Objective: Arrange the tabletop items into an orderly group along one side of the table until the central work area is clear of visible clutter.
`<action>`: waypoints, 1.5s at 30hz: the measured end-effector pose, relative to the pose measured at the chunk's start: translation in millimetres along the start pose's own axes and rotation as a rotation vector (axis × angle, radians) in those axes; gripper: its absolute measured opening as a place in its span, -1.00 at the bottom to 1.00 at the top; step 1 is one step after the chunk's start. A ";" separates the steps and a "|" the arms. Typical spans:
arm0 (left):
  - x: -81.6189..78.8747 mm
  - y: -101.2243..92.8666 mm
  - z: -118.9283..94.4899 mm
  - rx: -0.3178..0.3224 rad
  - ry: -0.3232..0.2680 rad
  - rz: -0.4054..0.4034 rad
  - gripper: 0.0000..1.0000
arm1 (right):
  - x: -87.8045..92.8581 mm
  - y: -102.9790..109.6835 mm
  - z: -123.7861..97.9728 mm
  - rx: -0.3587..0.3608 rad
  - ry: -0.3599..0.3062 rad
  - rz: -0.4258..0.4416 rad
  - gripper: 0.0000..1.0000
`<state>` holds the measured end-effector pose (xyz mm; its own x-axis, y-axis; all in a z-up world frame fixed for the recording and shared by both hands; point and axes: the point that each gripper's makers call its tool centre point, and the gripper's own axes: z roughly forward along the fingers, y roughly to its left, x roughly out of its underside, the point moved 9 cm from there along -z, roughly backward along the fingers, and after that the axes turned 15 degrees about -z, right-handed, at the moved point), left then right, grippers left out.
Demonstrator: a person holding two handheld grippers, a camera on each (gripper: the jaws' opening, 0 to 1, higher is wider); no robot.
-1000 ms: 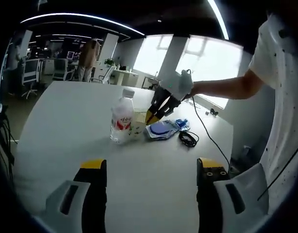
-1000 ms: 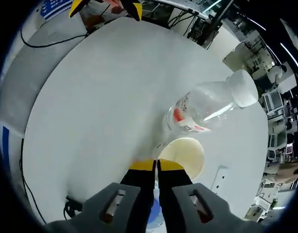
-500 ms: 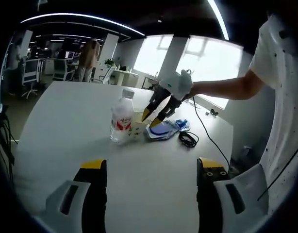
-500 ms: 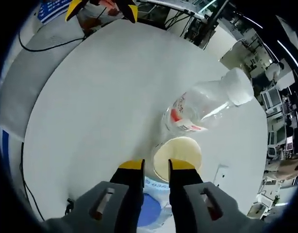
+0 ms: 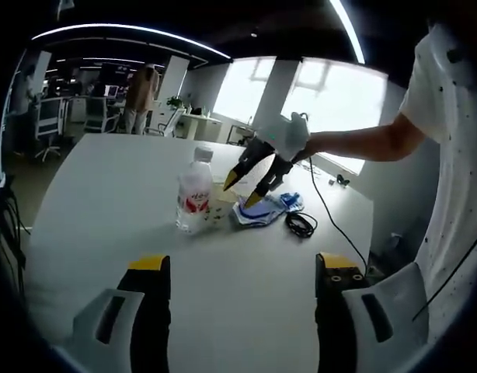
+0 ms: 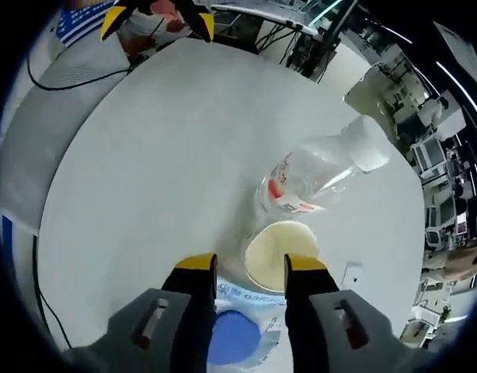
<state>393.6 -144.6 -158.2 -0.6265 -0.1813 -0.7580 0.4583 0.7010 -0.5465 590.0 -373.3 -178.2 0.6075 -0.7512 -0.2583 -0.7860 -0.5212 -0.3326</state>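
the right gripper (image 5: 249, 183) is hovering with its yellow-tipped jaws spread apart and gripping nothing, just above a blue and white packet (image 6: 237, 332) and beside a cream cup (image 6: 280, 254), which is sitting against a clear water bottle (image 5: 194, 189) with a red label. the left gripper (image 5: 240, 268) is hanging low over the near part of the white table (image 5: 106, 194), jaws wide apart, well apart from those items. a coiled black cable (image 5: 301, 224) is lying just beside the packet on the table.
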 end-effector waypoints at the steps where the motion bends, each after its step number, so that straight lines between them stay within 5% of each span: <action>1: -0.4 -0.4 -0.5 0.000 0.000 0.001 0.55 | 0.0 0.3 -0.5 0.002 0.000 0.005 -0.30; 28: -20.7 -27.7 -6.5 0.008 0.004 0.080 0.60 | -2.2 12.5 -35.6 0.121 -0.057 0.150 0.07; 45: -37.8 -44.9 -10.2 0.028 0.014 0.158 0.63 | 2.1 49.5 -76.7 0.240 -0.087 0.314 0.19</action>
<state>390.2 -162.2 -101.4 -0.5537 -0.0612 -0.8304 0.5692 0.7002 -0.4311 543.5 -431.8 -125.6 0.3574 -0.8163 -0.4539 -0.8921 -0.1544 -0.4246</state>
